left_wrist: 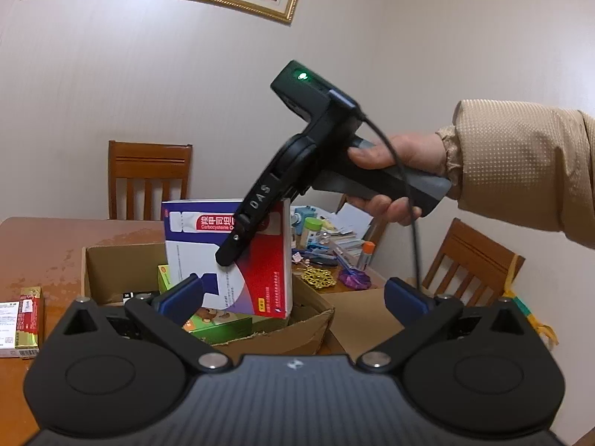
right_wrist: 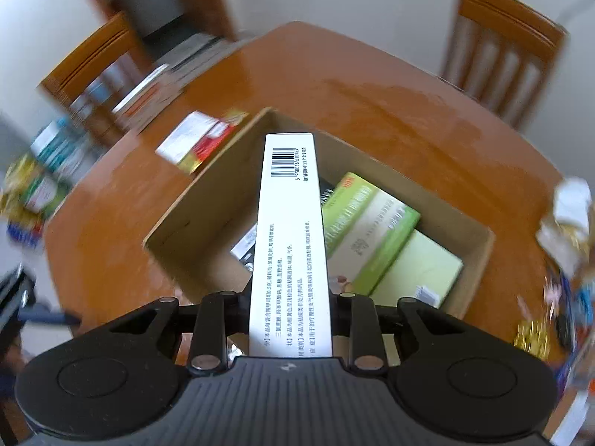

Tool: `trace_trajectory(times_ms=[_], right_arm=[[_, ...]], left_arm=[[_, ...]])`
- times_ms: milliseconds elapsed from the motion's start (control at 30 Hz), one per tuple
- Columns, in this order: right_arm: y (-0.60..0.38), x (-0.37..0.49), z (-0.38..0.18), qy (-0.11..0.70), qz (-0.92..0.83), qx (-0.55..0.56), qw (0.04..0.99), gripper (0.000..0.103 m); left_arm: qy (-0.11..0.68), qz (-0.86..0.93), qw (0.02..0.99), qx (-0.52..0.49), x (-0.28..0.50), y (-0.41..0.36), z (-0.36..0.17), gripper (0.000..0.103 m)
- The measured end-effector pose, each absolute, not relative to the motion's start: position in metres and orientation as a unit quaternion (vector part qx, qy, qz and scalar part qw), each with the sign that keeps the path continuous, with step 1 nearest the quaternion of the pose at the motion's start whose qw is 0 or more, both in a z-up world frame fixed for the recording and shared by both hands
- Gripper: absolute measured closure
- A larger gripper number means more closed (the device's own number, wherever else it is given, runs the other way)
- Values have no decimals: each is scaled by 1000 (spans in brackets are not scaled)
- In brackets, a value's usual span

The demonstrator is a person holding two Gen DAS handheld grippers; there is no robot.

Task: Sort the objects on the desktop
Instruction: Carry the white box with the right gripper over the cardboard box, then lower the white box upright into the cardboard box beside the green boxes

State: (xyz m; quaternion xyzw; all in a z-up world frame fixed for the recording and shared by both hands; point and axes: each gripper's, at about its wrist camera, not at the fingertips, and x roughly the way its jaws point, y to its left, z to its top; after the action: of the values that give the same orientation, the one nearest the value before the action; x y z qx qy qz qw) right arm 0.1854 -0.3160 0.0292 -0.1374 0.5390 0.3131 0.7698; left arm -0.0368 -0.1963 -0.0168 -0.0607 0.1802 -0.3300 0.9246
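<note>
The right gripper (left_wrist: pixel 238 249) is clamped on a white, blue and red medicine box (left_wrist: pixel 241 260), holding it on edge over the open carton (right_wrist: pixel 178 215) on the wooden table (right_wrist: pixel 372 104). The left gripper (left_wrist: pixel 293 293) is spread wide with nothing between its blue pads (left_wrist: pixel 403 299), near the carton's front edge. Inside the carton lie green boxes (right_wrist: pixel 372 223); a red-and-white box (right_wrist: pixel 200 141) rests on the table just beside its outer wall.
</note>
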Motion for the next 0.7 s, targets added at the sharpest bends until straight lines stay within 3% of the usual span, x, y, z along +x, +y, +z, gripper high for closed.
trace_trajectory(times_ms=[700], right_arm=[[-312, 175, 8, 511, 496, -299, 635, 70]], left_arm=[[223, -269, 934, -72, -7, -213, -16, 0]])
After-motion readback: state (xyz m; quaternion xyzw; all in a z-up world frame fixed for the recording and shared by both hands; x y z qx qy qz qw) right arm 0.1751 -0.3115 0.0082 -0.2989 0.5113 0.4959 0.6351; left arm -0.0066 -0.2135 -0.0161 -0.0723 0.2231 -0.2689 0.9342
